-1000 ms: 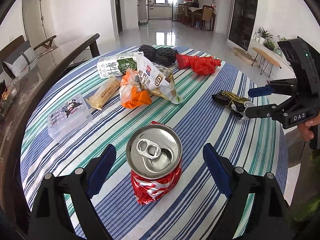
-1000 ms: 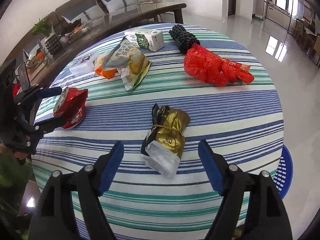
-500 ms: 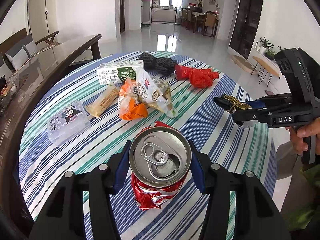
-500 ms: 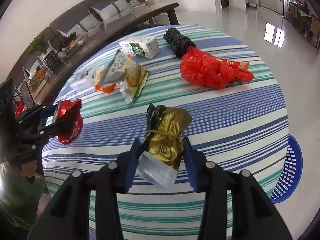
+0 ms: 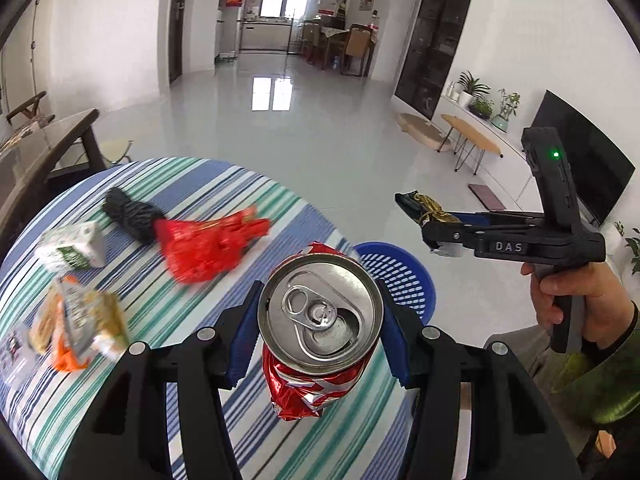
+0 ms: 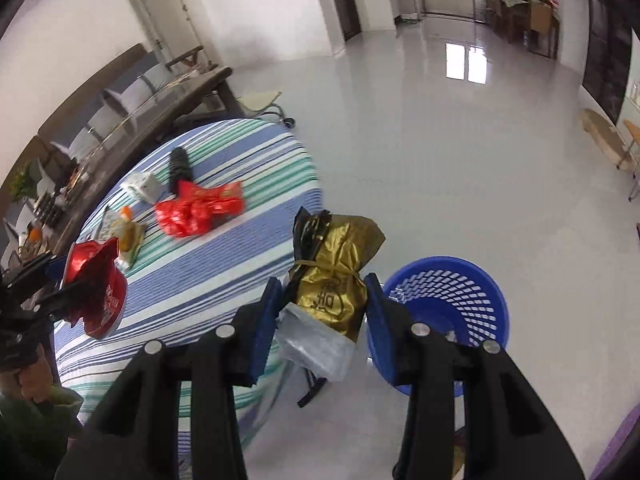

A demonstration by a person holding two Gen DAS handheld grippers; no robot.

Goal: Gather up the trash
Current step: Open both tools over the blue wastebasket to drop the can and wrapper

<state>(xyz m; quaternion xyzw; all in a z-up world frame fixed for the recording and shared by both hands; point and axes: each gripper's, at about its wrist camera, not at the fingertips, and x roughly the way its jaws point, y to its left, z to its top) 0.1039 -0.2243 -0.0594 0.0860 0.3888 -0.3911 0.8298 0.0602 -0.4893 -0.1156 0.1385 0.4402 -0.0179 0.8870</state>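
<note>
We hold the left tool (image 5: 320, 320) closed on a crushed red aluminium can (image 5: 318, 328). The can sits upright between both blue pads (image 5: 242, 340), its silver top facing the camera, above the near edge of the round striped table (image 5: 248, 208). We hold the right tool (image 6: 320, 312) closed on a gold foil wrapper with a silver end (image 6: 332, 280). The wrapper lies lengthwise between the pads and projects forward past them, off the table and over the floor, just beside the blue plastic mesh basket (image 6: 444, 300). On the table, well apart from both tools, lie a red plastic bag (image 5: 208, 244), a black mesh bundle (image 5: 130, 212), a white-and-green carton (image 5: 72, 246) and a heap of snack wrappers (image 5: 76, 324).
</note>
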